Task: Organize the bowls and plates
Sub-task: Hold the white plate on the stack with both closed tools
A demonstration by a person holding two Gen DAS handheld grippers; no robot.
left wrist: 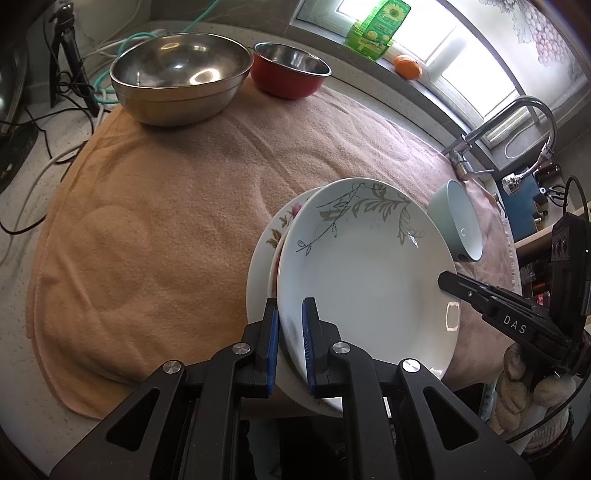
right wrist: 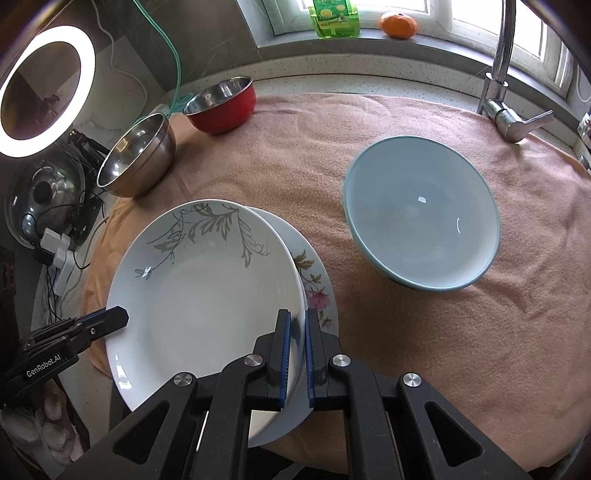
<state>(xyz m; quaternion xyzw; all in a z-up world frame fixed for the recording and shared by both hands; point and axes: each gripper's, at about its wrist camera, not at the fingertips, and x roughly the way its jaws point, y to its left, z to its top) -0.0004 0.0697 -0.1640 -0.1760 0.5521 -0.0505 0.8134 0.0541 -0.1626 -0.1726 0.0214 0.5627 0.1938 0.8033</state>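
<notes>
A white plate with a grey leaf pattern (left wrist: 369, 280) (right wrist: 207, 295) lies tilted on top of a floral plate (left wrist: 266, 251) (right wrist: 317, 280) on the pink-orange towel (left wrist: 166, 221) (right wrist: 443, 350). My left gripper (left wrist: 290, 306) is shut on the leaf plate's near-left rim, one blue pad on each side of it. My right gripper (right wrist: 298, 317) is shut on the same plate's opposite rim. Each gripper also shows in the other view, the right gripper (left wrist: 448, 282) and the left gripper (right wrist: 118, 317). A pale blue bowl (right wrist: 421, 221) (left wrist: 458, 221) stands to the right of the plates.
A large steel bowl (left wrist: 181, 74) (right wrist: 136, 158) and a red bowl (left wrist: 288, 74) (right wrist: 221, 107) stand at the towel's far left. A faucet (left wrist: 517, 118) (right wrist: 502, 74) rises at the far right. An orange (right wrist: 399, 24) and a green pack (right wrist: 334, 18) sit on the sill; cables (left wrist: 55, 110) lie left.
</notes>
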